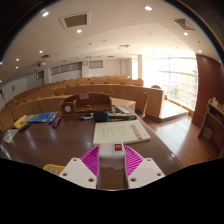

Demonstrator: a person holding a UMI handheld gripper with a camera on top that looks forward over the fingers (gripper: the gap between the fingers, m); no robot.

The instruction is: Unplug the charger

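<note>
Fingers (112,165) wide open, holding nothing, above the table (40,140); we spot no charger near the papers (121,131), so grabbing the wrong thing is the risk.

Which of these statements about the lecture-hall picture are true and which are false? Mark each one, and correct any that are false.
1. The gripper has a gap between its two fingers. True.
2. The gripper is clamped on a charger. False: nothing sits between its fingers, and no charger can be made out.
3. A white sheet of paper lies on the wooden table just ahead of the fingers. True.
4. A blue book lies on the table, off to one side of the paper. True.
5. The room beyond the table is a kitchen. False: rows of wooden seating rise behind the table, as in a lecture hall.
</note>
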